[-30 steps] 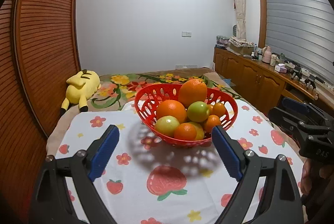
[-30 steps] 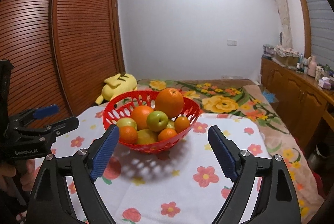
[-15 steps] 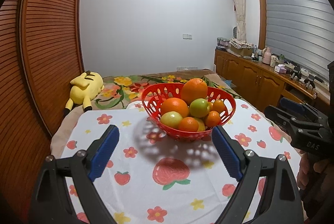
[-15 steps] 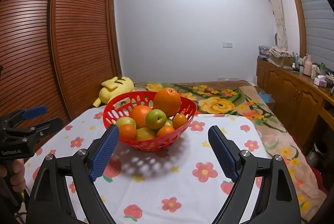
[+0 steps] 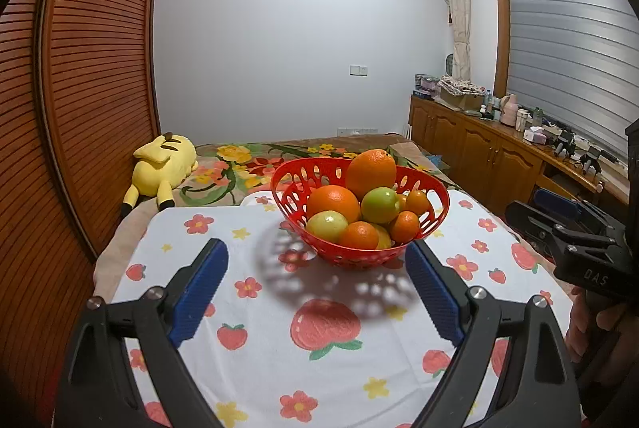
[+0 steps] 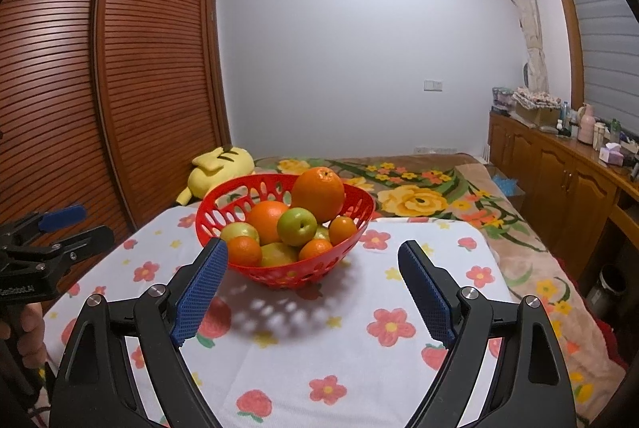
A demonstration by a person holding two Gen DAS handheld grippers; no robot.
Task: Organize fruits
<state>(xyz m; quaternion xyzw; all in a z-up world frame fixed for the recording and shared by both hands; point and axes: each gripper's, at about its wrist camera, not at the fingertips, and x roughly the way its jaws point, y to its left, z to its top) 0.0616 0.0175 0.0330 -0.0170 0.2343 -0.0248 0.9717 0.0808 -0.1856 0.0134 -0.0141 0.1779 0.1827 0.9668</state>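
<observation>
A red perforated basket (image 5: 437,206) (image 6: 361,218) stands on the flowered tablecloth (image 5: 319,360) (image 6: 319,348). It holds a big orange (image 5: 370,168) (image 6: 318,193) on top, a second orange (image 5: 332,202) (image 6: 266,219), a green apple (image 5: 380,204) (image 6: 297,226), yellow-green fruits and small tangerines. My left gripper (image 5: 315,260) is open and empty, a short way in front of the basket. My right gripper (image 6: 312,260) is open and empty too, its left finger (image 6: 201,288) just before the basket's near left side. Each gripper shows at the edge of the other's view.
A yellow plush toy (image 5: 159,164) (image 6: 221,168) lies on the floral bedspread (image 6: 419,196) behind the table. A slatted wooden wardrobe (image 5: 80,108) stands at the left, a wooden cabinet (image 5: 499,156) with small items along the right wall. A hand (image 5: 591,328) holds the right gripper's handle.
In the left wrist view the basket has grown smaller and slid up, so my left gripper has drawn back from it. The right gripper's view has barely shifted. Both stay open.
</observation>
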